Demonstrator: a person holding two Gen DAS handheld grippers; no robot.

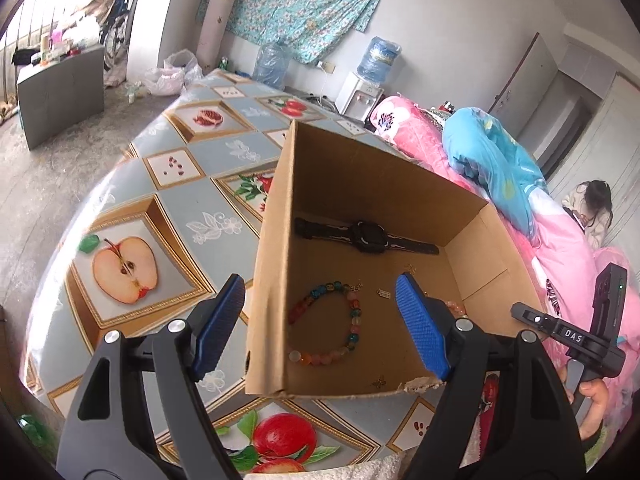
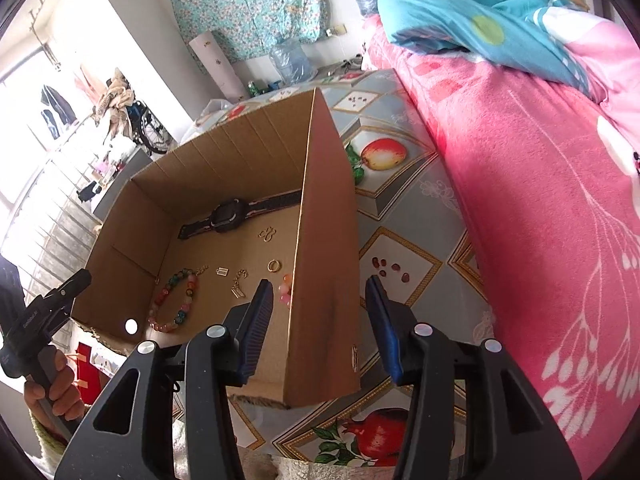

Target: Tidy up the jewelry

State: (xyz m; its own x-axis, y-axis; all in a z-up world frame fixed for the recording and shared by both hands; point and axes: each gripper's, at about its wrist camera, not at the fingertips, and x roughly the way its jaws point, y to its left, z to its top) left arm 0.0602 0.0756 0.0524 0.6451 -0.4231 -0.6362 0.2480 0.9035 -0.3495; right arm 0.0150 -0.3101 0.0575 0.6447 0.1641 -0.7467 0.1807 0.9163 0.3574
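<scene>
A brown cardboard box [image 1: 352,184] is sitting open on the bench [image 1: 168,200], its near edge torn and ragged. On its floor a black watch [image 1: 366,236] is lying flat against the far wall, a bracelet [image 1: 332,320] of round, glossy, many-coloured beads is curling in a loop nearer the front, and a small gold ring [image 2: 274,266] and a few little gold charms are lying between them.

The left claw [image 1: 320,324] is standing open astride the box's left wall, pads not pressing on it. The right claw [image 2: 320,320] is standing open astride the right wall, likewise clear of it.

The bench is wearing a shiny plastic cloth printed with apples and pomegranates in gold frames. A fuzzy pink blanket [image 2: 520,200] is lying beside it, a blue quilt [image 2: 480,12] bunching on top.
</scene>
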